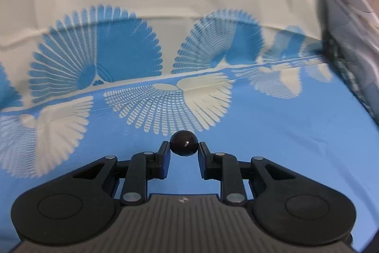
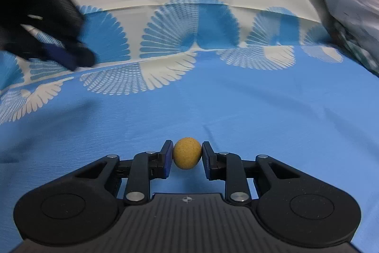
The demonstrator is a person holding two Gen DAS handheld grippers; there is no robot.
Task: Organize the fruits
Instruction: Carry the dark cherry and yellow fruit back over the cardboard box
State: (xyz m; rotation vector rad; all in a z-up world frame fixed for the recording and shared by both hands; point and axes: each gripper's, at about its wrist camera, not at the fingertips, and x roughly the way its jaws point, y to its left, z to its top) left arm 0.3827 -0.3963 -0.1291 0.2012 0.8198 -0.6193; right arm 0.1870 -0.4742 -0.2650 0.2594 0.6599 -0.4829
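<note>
Two small fruits in hand. Our left gripper (image 1: 184, 148) had its jaws closed on a dark round fruit (image 1: 183, 143); our right gripper (image 2: 187, 153) pinched a yellow, speckled round fruit (image 2: 187, 153). We held both by the tips above the blue patterned tablecloth (image 2: 260, 110), probably for carrying; no container was visible.

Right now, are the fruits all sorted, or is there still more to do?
Nothing looks sorted yet: no bowl or tray shows in either view. In hand: the left hand-held gripper is shut on a small dark round fruit, and the right hand-held gripper is shut on a small yellow round fruit, both over the blue patterned cloth. Left to do: putting both fruits somewhere.
</note>
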